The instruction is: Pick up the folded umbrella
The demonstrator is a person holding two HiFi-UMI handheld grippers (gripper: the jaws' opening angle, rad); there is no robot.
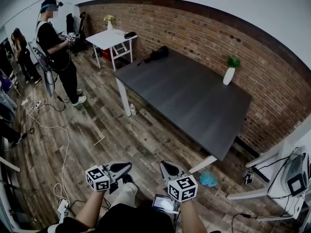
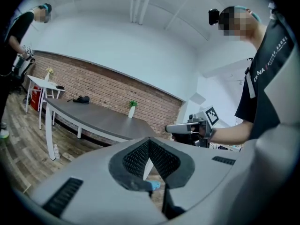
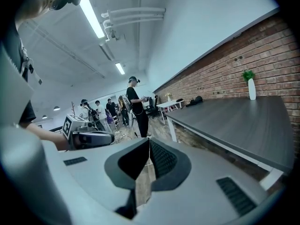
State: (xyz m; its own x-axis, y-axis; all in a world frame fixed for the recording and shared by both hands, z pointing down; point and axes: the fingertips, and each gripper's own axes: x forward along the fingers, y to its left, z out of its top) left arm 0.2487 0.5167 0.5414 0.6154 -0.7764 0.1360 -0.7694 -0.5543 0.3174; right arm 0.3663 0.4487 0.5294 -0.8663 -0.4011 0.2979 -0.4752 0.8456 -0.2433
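The folded umbrella [image 1: 156, 54] is a black bundle lying at the far end of the dark table [image 1: 194, 106]. It also shows small and distant in the left gripper view [image 2: 82, 99] and in the right gripper view [image 3: 196, 100]. Both grippers hang low over the wooden floor, well short of the table's near corner. My left gripper [image 1: 127, 166] is shut and empty, its jaws [image 2: 149, 142] meeting at the tips. The right gripper [image 1: 165, 165] is likewise shut with nothing between its jaws [image 3: 149, 142]. Each gripper shows in the other's view, the right one [image 2: 171, 129] and the left one [image 3: 110, 138].
A white vase with a green plant [image 1: 229, 72] stands by the brick wall on the table. A small white table [image 1: 109, 38] sits at the back left, with a person [image 1: 60, 52] standing beside it. Cables [image 1: 48, 125] trail over the floor; a blue object [image 1: 209, 179] lies near the table's leg.
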